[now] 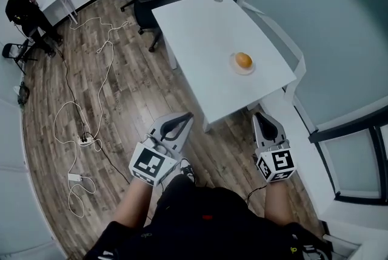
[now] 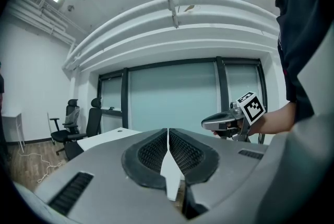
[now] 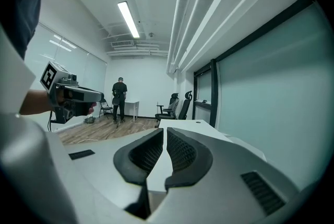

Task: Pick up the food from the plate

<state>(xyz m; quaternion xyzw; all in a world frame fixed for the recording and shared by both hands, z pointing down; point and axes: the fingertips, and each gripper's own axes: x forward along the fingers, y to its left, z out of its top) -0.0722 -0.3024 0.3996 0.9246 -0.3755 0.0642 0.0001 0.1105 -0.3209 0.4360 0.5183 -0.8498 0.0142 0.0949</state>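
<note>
food (image 1: pixel 243 60) sits on plate (image 1: pixel 242 72), too small to identify.

Left gripper (image 1: pixel 187 117), right gripper (image 1: pixel 260 116) — both closed, empty

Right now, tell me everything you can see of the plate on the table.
The plate is small, round and white, plain as far as the head view shows. It lies flat on the white table, near the edge on that view's right. One rounded orange-brown piece of food sits on its middle. Nothing else touches it.
</note>
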